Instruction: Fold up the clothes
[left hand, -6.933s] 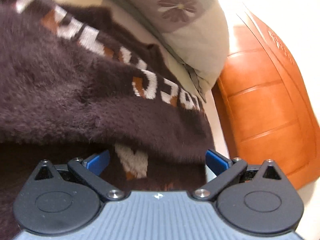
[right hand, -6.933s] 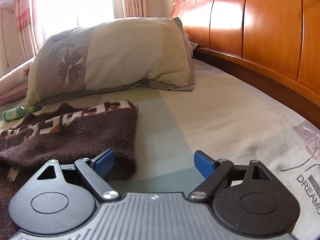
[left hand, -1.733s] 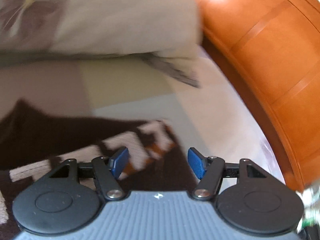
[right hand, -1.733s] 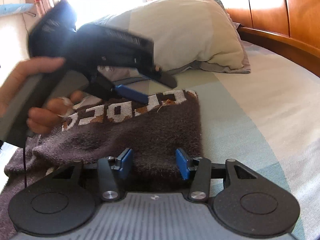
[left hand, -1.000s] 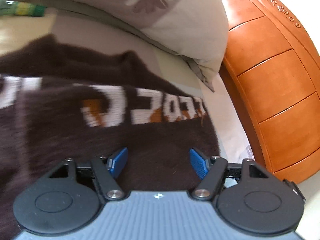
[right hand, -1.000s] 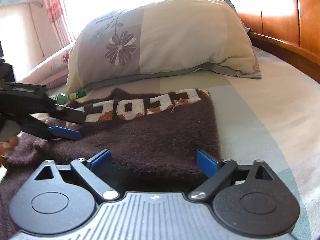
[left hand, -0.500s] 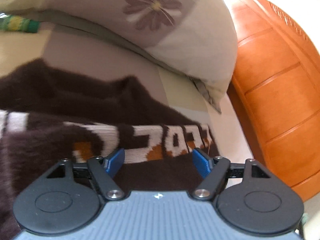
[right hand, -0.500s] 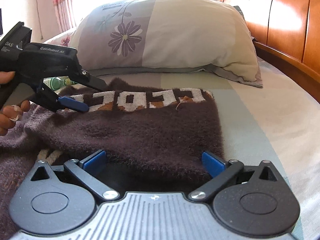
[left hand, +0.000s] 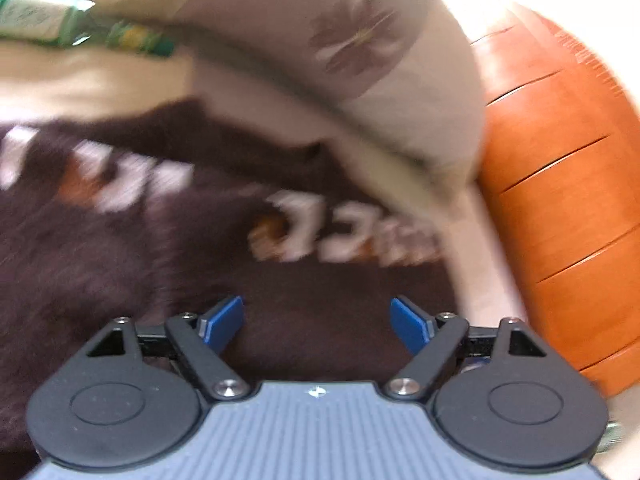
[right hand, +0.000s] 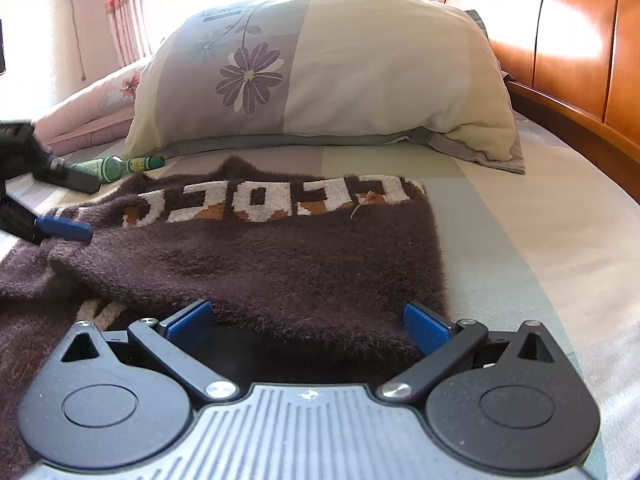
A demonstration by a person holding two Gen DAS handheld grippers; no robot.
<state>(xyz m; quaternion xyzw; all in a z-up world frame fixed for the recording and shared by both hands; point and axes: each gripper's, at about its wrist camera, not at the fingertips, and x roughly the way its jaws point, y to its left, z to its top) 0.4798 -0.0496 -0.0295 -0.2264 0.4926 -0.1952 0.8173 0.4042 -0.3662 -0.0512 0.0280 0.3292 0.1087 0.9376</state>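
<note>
Lying flat on the bed (right hand: 540, 220), the brown sweater (right hand: 260, 256) is folded over itself, the upper layer showing a band of white and orange knit letters along its far edge, just short of the pillow (right hand: 320, 76). Right gripper (right hand: 308, 322) sits low at the near edge of the fold, jaws spread wide, blue pads either side of the fuzzy edge; nothing is clamped between them. The right pad is near the sweater's right-hand corner, the left pad over the lower layer. Left gripper (left hand: 318, 318) is also wide open, pads apart with only dark knit visible beyond them, holding nothing; whether it touches the fabric I cannot tell, since the left wrist view is motion-blurred. In that view the sweater (left hand: 168, 240) fills the centre and left, lettering smeared, pillow (left hand: 360, 64) behind it, orange wooden headboard (left hand: 560, 208) on the right. From the right wrist view the left gripper (right hand: 60, 204) shows at the far left edge, one blue finger lying on or just over the sweater's left side, near the lettering; contact unclear. A green bottle (right hand: 120, 166) lies on its side on the bed between the pillow and the sweater's far left corner, close to the left gripper's upper finger; it also shows top left in the left wrist view (left hand: 80, 28). Headboard (right hand: 580, 40) runs along the right side of the bed. Pink bedding (right hand: 92, 108) is bunched left of the pillow, pink curtains (right hand: 120, 4) behind.
</note>
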